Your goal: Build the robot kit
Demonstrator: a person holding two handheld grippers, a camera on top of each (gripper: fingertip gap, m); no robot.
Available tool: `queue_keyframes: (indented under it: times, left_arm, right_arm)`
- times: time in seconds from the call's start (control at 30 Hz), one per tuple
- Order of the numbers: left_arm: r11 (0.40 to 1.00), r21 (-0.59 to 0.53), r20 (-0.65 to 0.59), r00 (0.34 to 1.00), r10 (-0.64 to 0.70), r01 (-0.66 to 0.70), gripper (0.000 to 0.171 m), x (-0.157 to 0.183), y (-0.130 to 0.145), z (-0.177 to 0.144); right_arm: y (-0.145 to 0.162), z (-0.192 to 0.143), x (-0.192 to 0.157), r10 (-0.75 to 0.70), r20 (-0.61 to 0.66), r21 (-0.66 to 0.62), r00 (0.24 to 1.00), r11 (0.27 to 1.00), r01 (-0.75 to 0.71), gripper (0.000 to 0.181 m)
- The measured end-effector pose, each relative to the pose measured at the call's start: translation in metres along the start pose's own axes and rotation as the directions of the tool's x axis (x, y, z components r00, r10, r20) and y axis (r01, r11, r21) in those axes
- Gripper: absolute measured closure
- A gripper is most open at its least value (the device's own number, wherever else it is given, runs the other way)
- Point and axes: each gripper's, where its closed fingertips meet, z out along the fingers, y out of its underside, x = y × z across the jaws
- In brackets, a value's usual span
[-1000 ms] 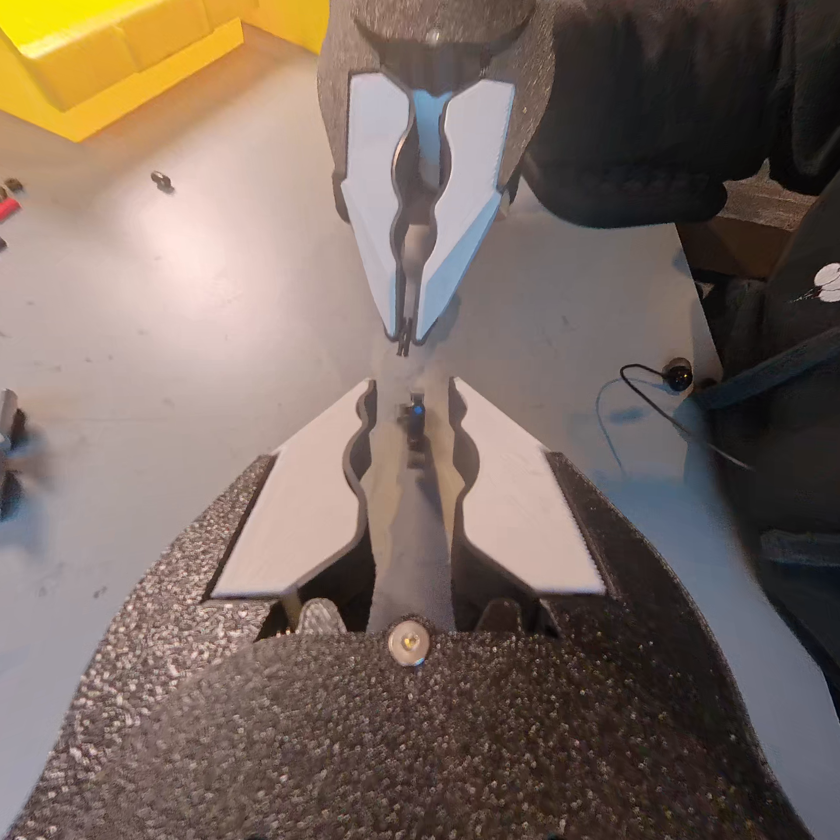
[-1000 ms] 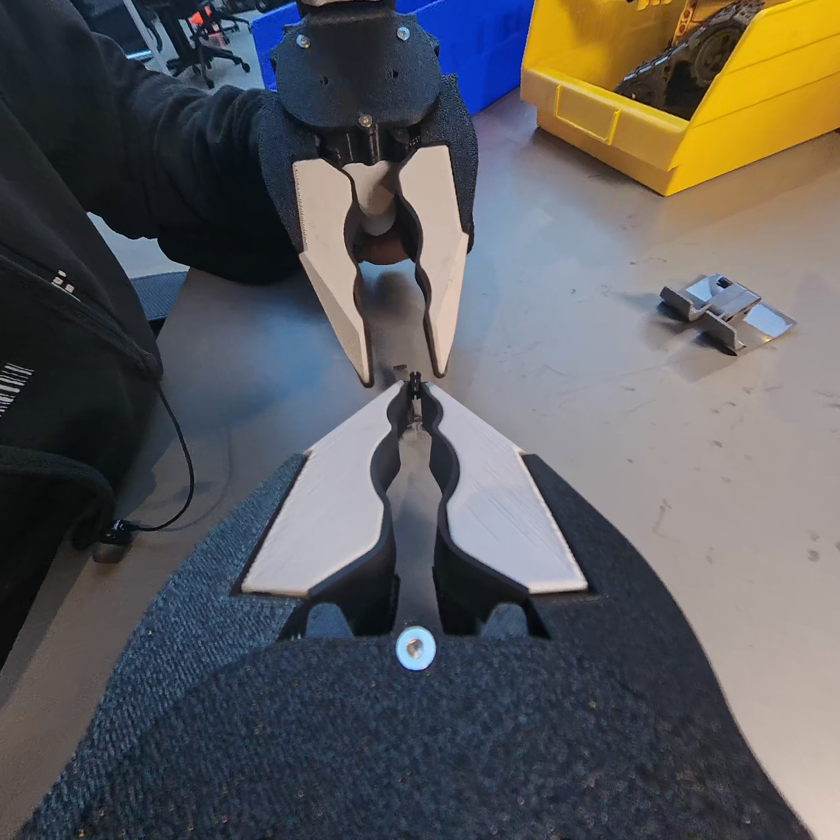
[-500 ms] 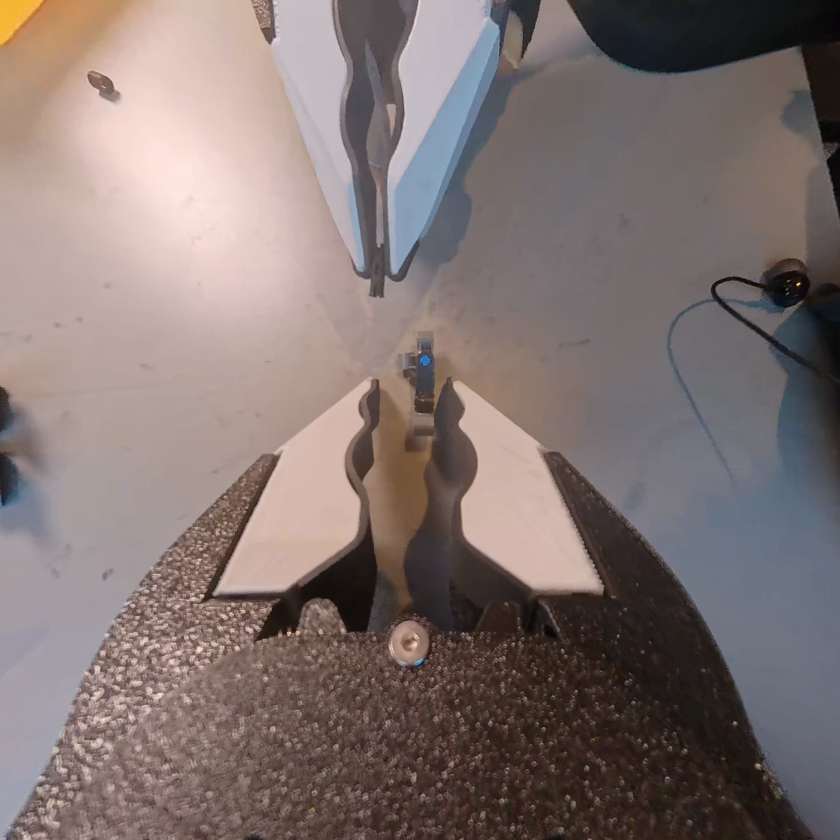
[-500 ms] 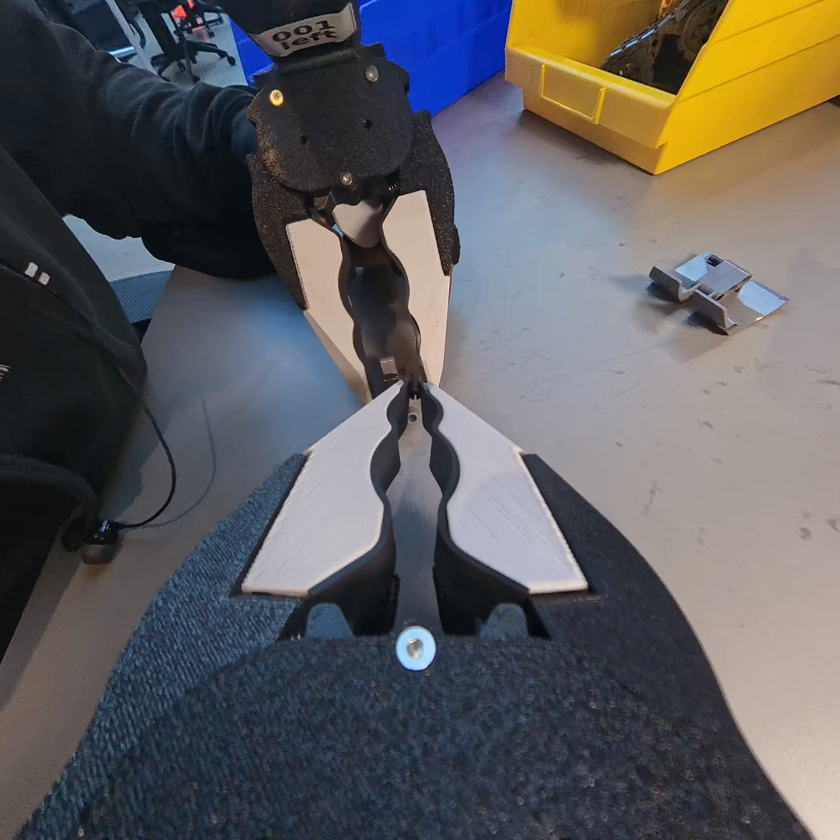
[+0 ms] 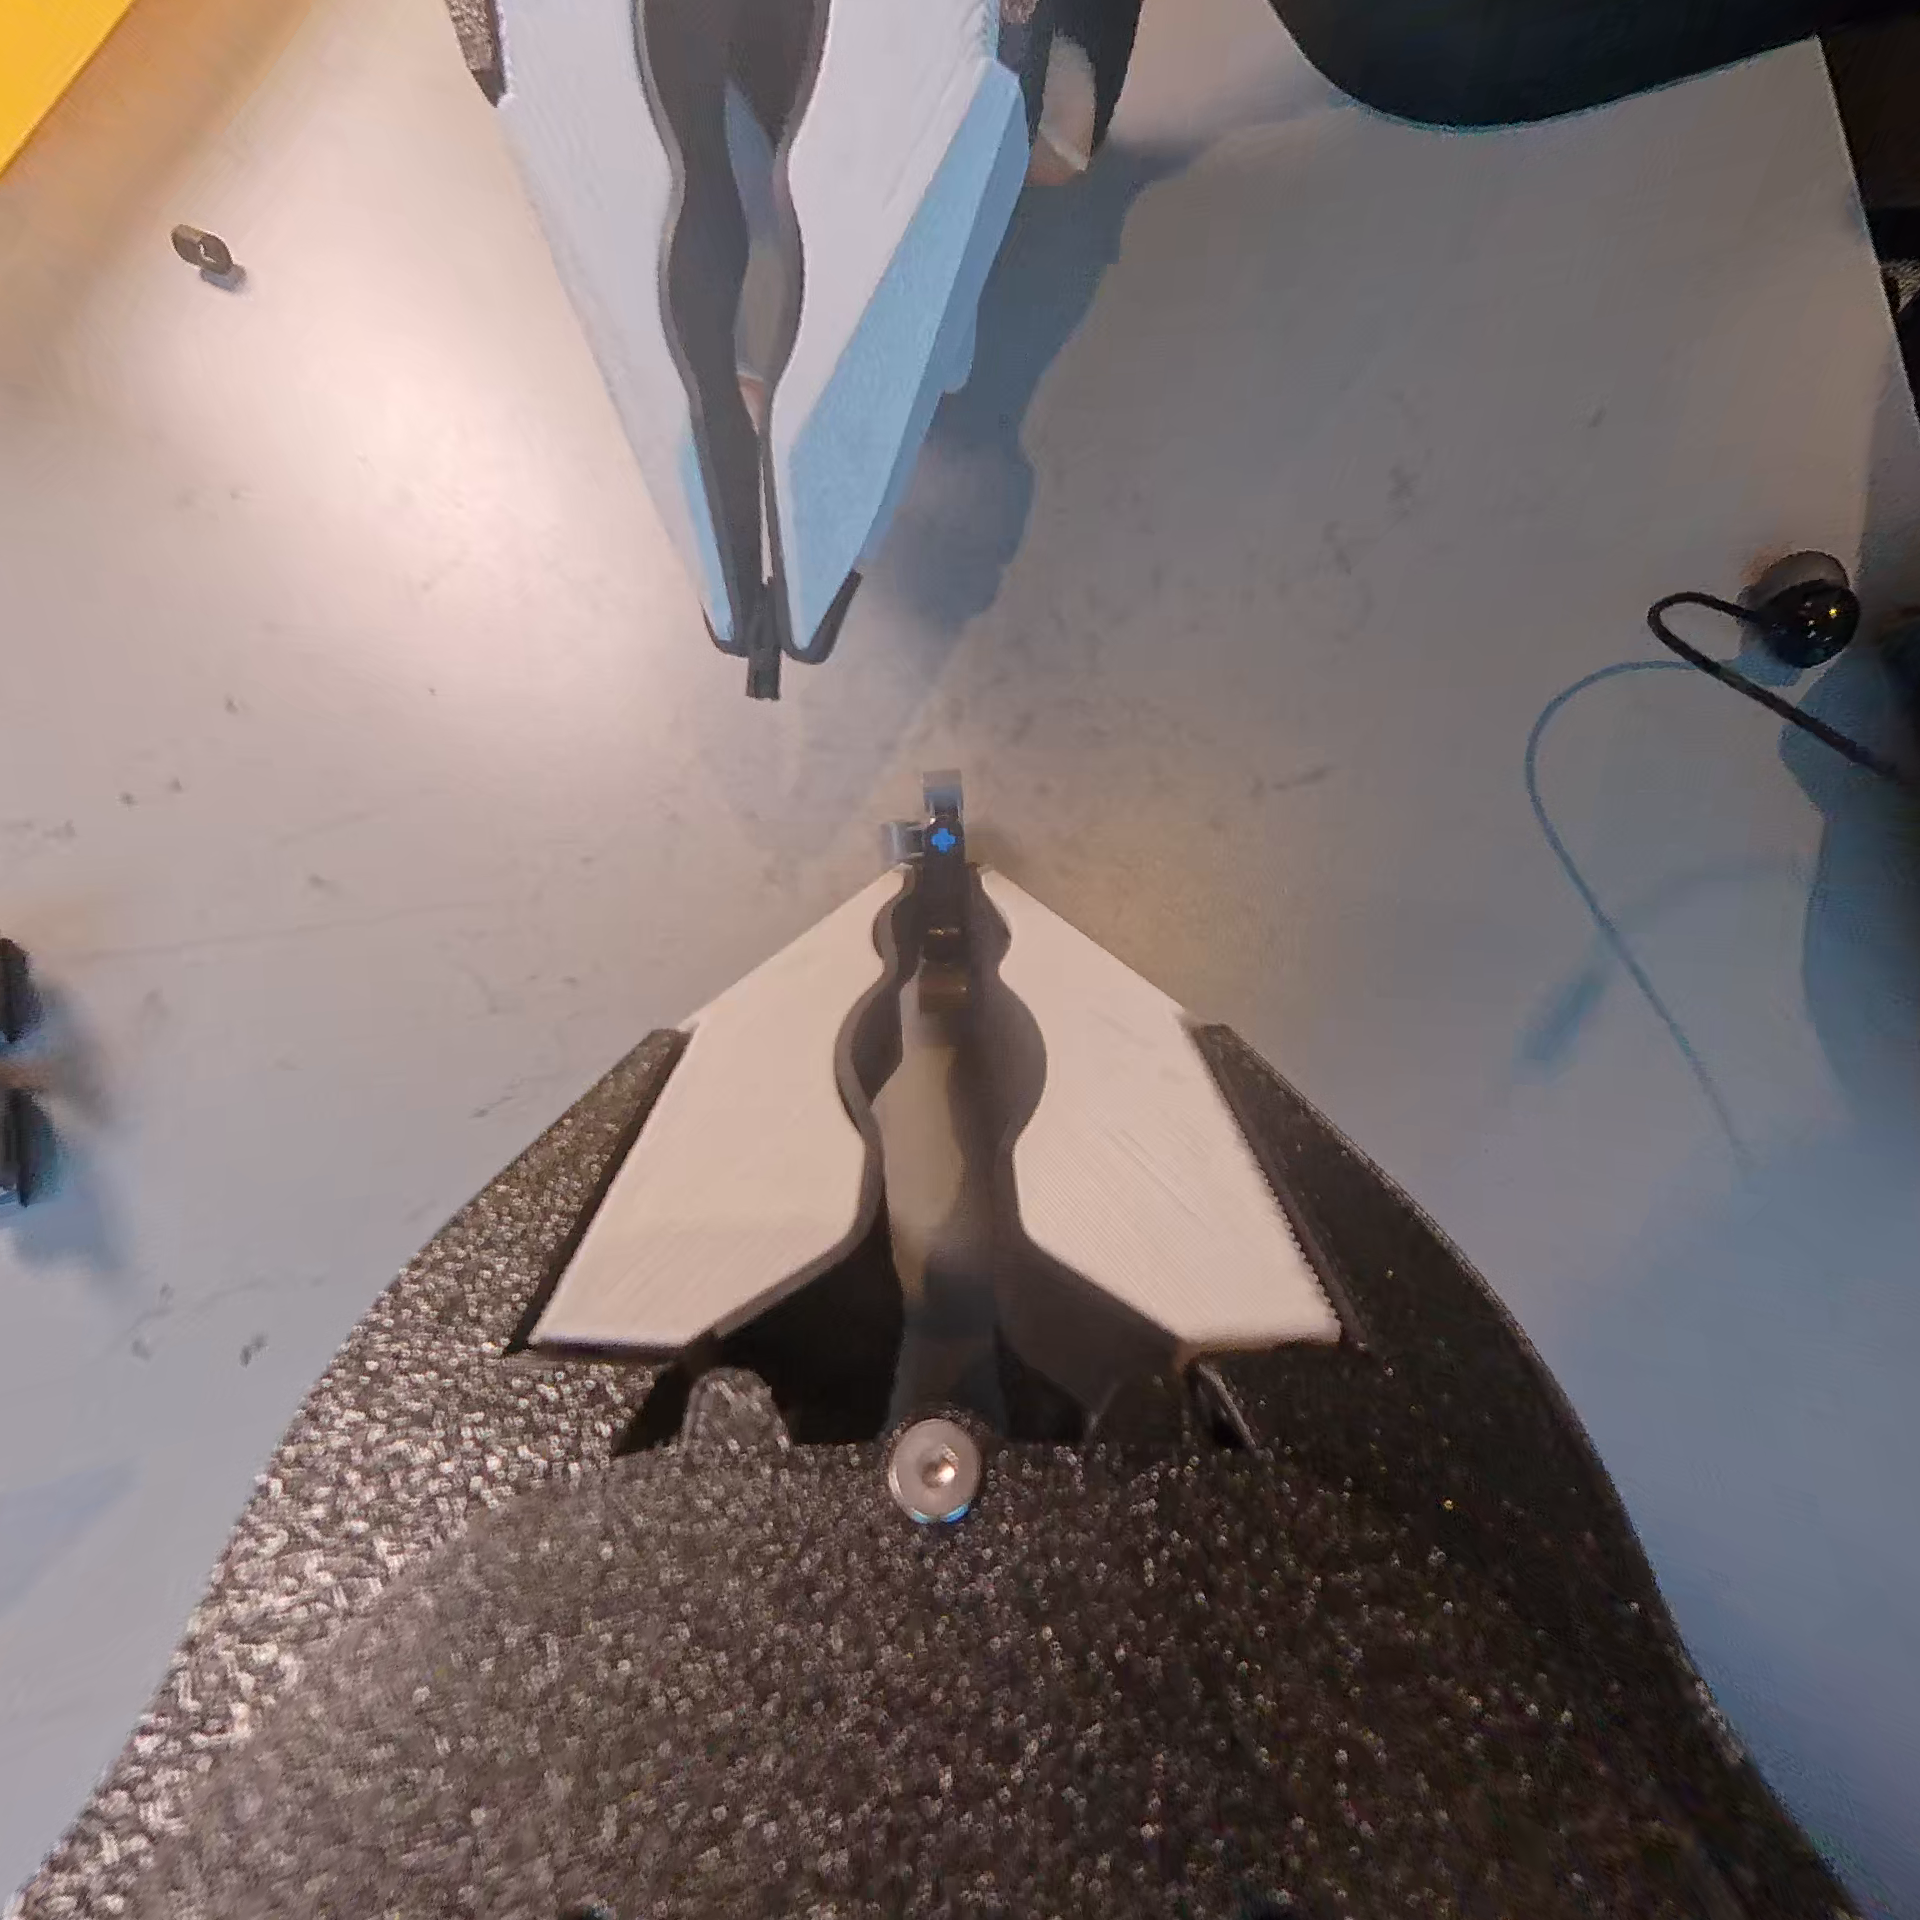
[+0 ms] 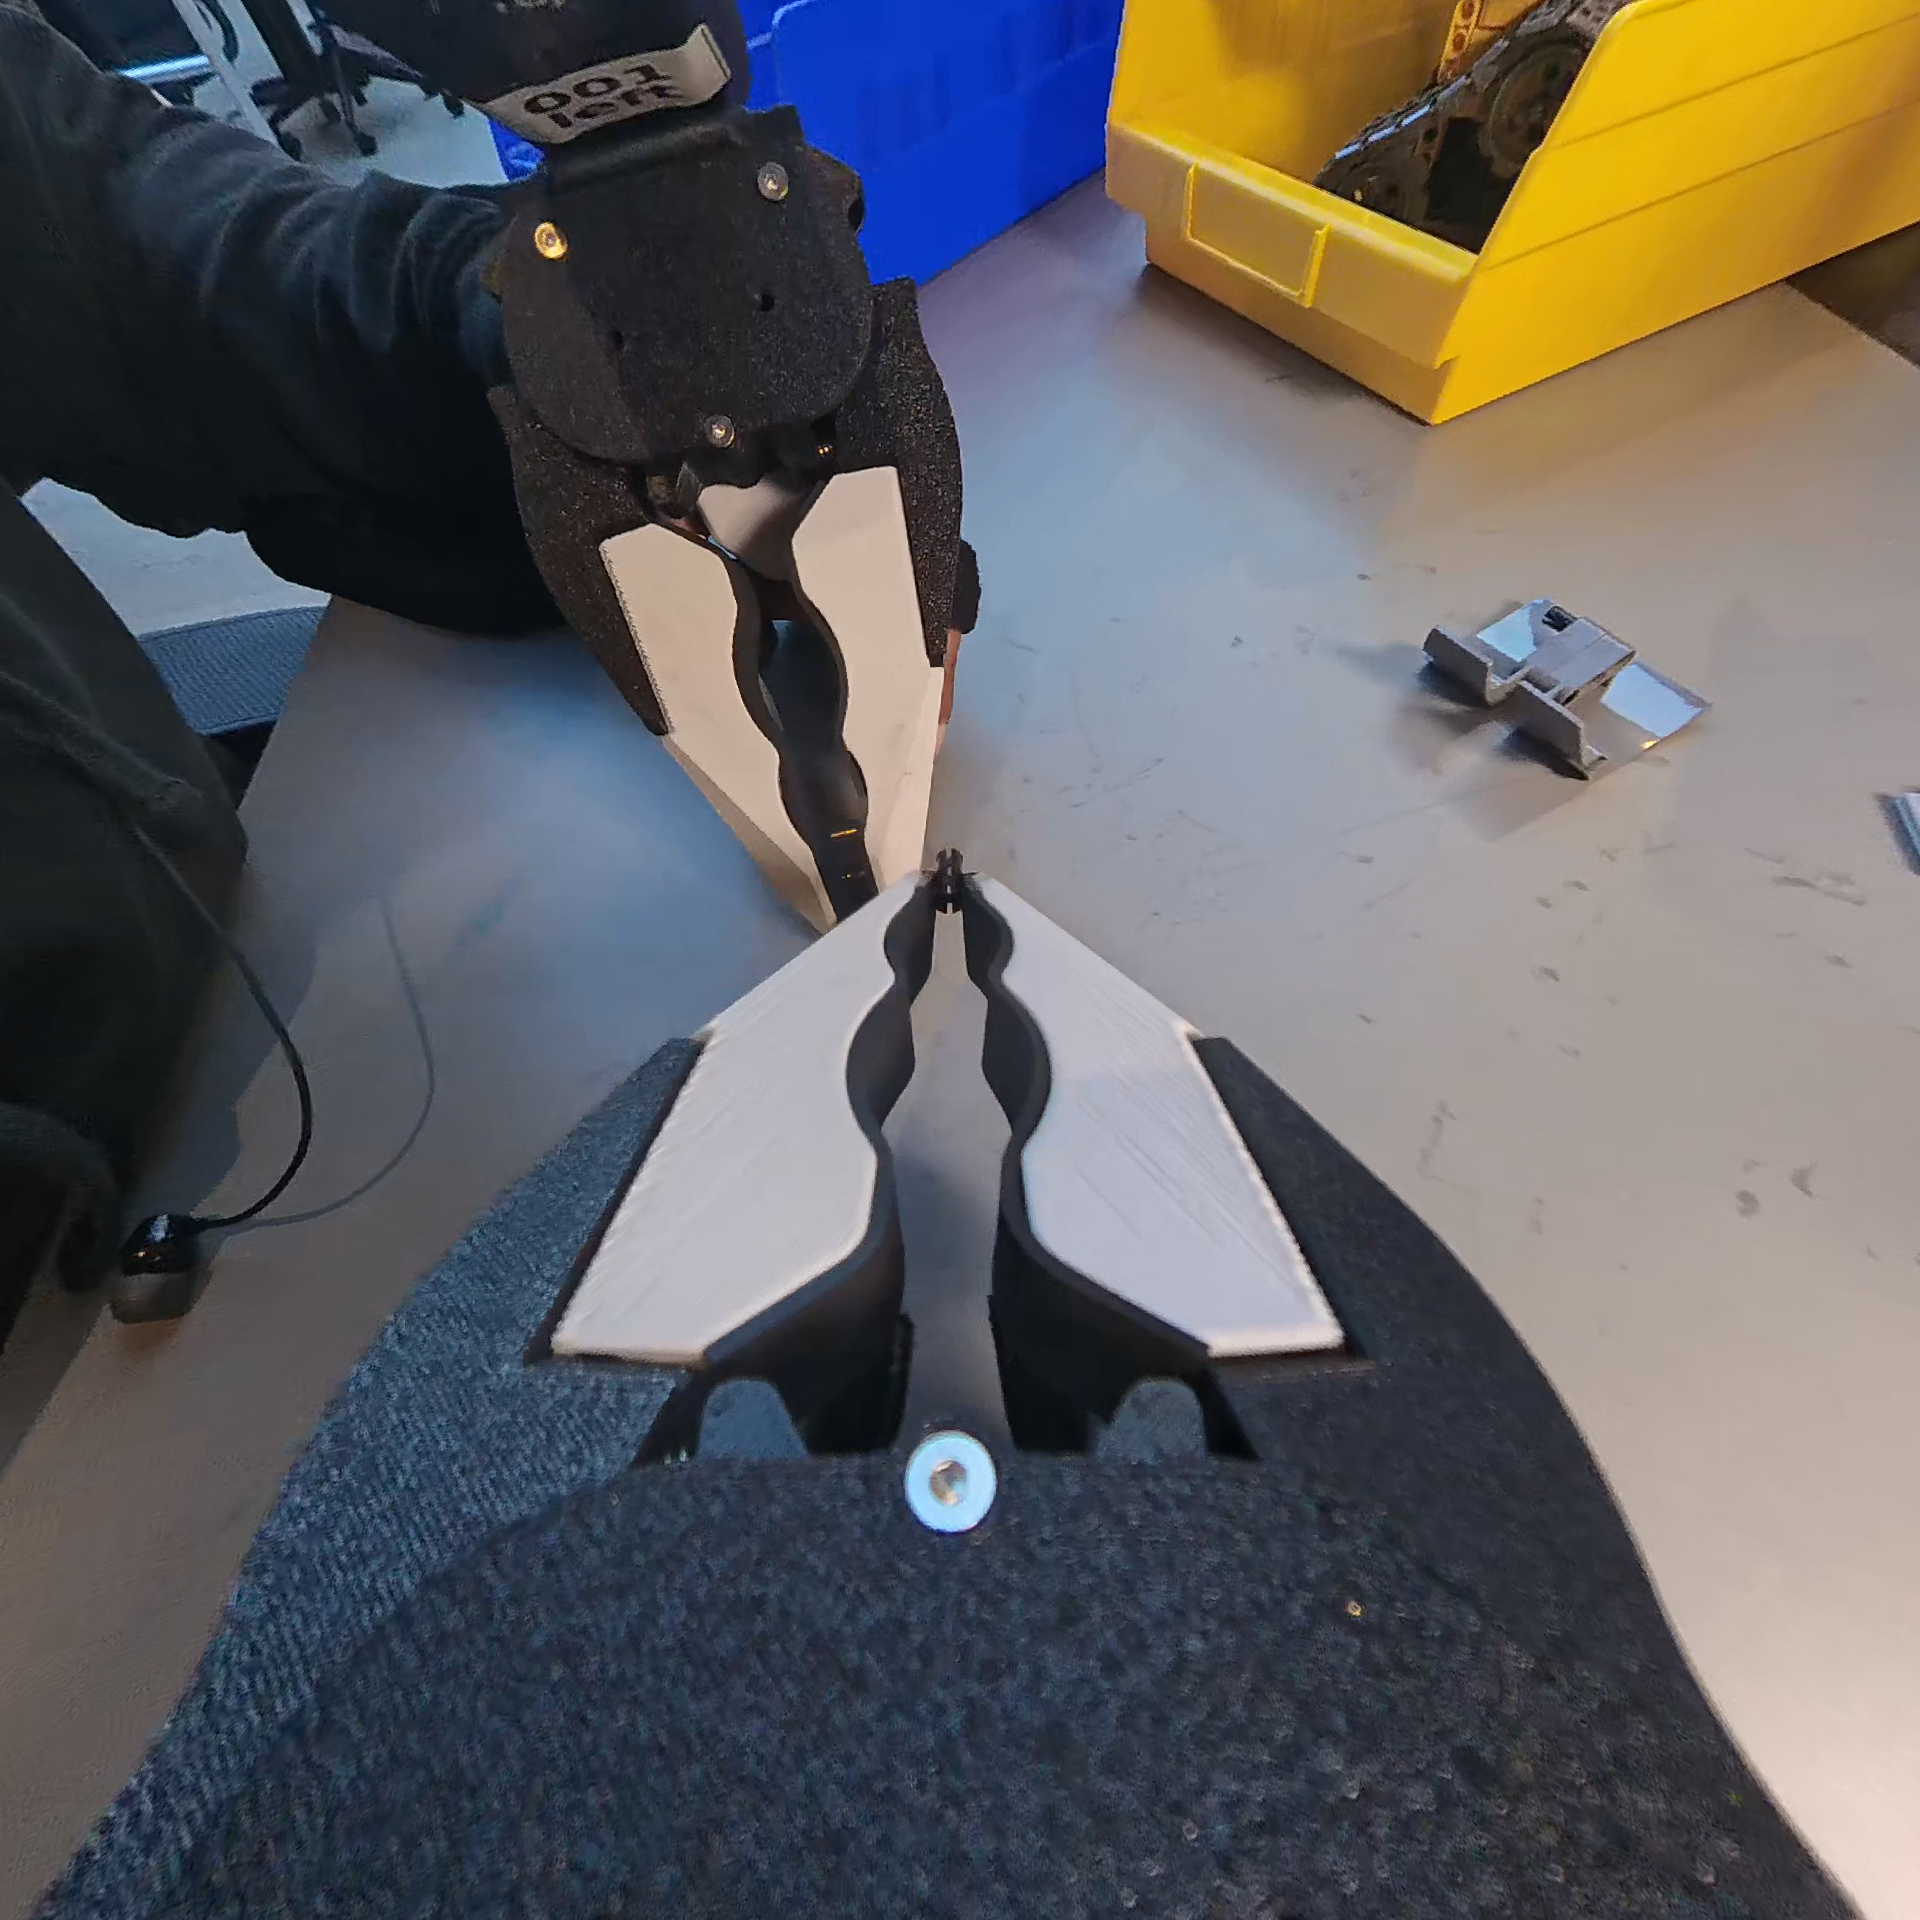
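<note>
Two hand-held grippers met tip to tip: our left hand-held gripper (image 5: 940,883) pinched a small black-and-grey part (image 5: 941,847), its long axis pointing at our right hand-held gripper (image 6: 945,883), clamped on a tiny black pin (image 6: 947,871).

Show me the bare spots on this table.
Free: the table between the yellow bin and the grey bracket, and the stretch below the bracket. Crowded: the middle, where the left tongs and right tongs nearly meet; a cable lies beside them.

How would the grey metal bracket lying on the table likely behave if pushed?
The grey metal bracket looks like stiff folded sheet metal, so it probably keeps its shape. It lies flat and low on the table, so it should slide, not roll or tip. Its shiny faces may be slippery.
</note>
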Motion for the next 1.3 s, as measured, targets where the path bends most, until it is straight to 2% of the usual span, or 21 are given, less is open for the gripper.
queue_keyframes:
  times: [0.23,0.47,0.83,0.97,1.13,1.3]
  left_arm:
    - [1.0,0.014,-0.017,1.0,-0.016,0.016,0.165,0.001,0.0,0.0]
    - [0.999,0.019,-0.041,0.999,-0.031,0.032,0.157,0.004,-0.001,0.0]
    - [0.997,0.028,0.021,0.997,-0.068,0.067,0.163,-0.003,-0.007,0.006]
    - [0.998,0.027,0.034,0.998,-0.05,0.05,0.164,-0.003,-0.008,0.007]
    - [1.0,0.017,0.059,0.998,-0.004,0.003,0.165,-0.004,-0.008,0.008]
    - [0.997,0.001,0.109,0.991,0.08,-0.081,0.165,-0.004,-0.009,0.009]
  right_arm:
    - [0.008,0.002,0.005,-0.013,-0.025,-0.041,1.0,0.999,0.012,0.177]
    - [0.021,0.002,0.002,-0.035,-0.001,-0.113,0.999,0.993,0.035,0.177]
    - [0.036,0.006,-0.009,-0.055,0.04,-0.219,0.998,0.974,0.062,0.177]
    - [0.037,0.007,-0.008,-0.049,0.02,-0.242,0.999,0.969,0.052,0.177]
    - [0.037,0.007,-0.007,0.014,0.013,-0.248,1.0,0.969,-0.011,0.177]
    - [0.036,0.006,-0.006,0.158,0.022,-0.247,0.987,0.958,-0.148,0.177]
